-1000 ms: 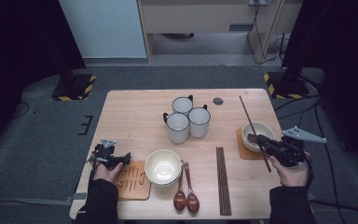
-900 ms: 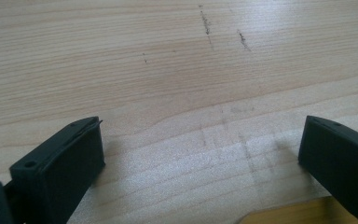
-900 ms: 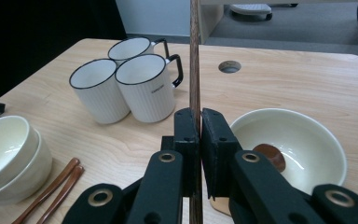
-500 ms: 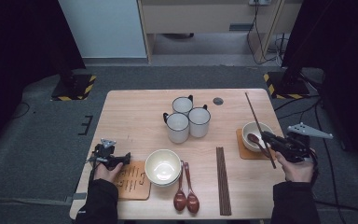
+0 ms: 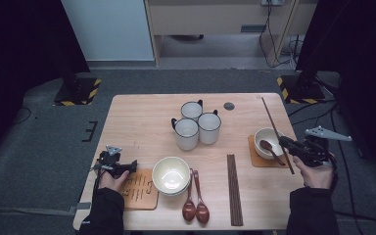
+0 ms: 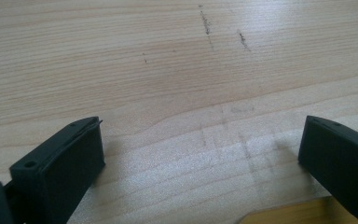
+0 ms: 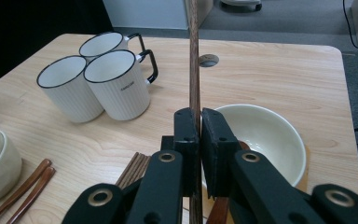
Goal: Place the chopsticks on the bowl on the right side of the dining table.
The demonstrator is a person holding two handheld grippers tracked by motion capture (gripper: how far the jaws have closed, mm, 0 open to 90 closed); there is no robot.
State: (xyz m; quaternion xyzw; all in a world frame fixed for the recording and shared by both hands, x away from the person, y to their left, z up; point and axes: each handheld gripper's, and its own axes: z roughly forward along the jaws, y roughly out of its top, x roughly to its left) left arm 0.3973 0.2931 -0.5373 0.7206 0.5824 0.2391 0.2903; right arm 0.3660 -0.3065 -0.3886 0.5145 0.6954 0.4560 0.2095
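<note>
High view overlooks table (image 5: 142, 122); claw cameras close.

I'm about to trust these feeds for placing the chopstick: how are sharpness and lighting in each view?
High view: soft, dark surroundings, table evenly lit. Left gripper view: sheen on the wood, the open left gripper casts faint shadows. Right gripper view: the right gripper and the clamped chopstick are sharp, as are the mugs.

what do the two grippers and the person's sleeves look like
Both grippers are black. The left gripper has broad, flat, blocky jaws. The right gripper has round rivet holes along its jaw arms and a grey three-cornered plate on top. The sleeves are dark.
</note>
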